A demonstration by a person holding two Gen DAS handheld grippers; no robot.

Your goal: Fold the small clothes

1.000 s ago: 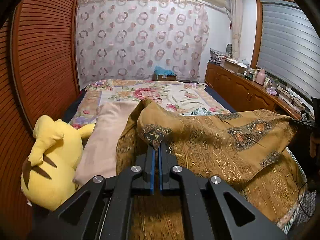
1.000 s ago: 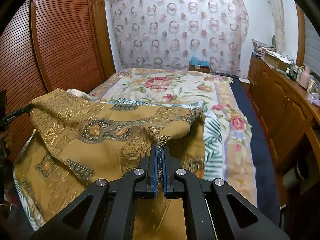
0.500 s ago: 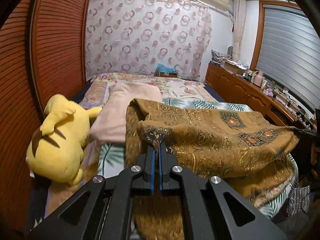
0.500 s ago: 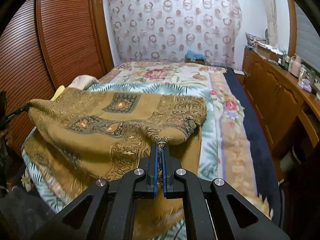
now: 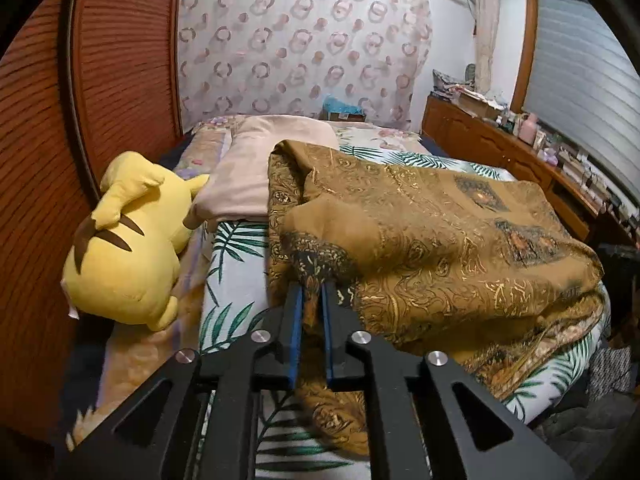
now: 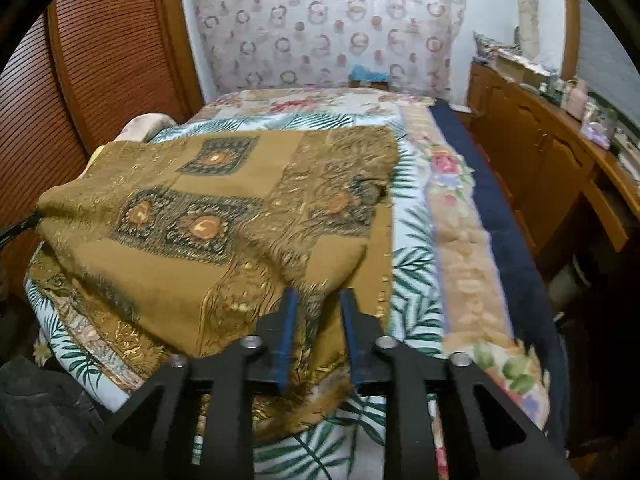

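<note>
A golden-brown patterned cloth (image 5: 432, 240) lies folded over on itself on the bed, its upper layer sagging onto the lower one. My left gripper (image 5: 311, 292) is at the cloth's near left corner; its jaws are opening and stand a little apart, with the dark-patterned corner loose between the blue pads. In the right wrist view the same cloth (image 6: 192, 216) spreads to the left. My right gripper (image 6: 319, 296) is at its near right corner, with its jaws opening wider and a fold of cloth between them that the pads do not press.
A yellow plush toy (image 5: 128, 248) and a pink pillow (image 5: 248, 172) lie left of the cloth. Louvred wooden doors (image 5: 92, 92) run along the bed's left side. A cluttered wooden dresser (image 6: 532, 140) stands to the right. The leaf-print sheet (image 6: 416, 264) and floral quilt (image 6: 460, 240) cover the bed.
Both grippers came down and back with the cloth's corners, laying the upper layer flat on the bed. Both pairs of jaws, shut on the cloth before, now stand apart.
</note>
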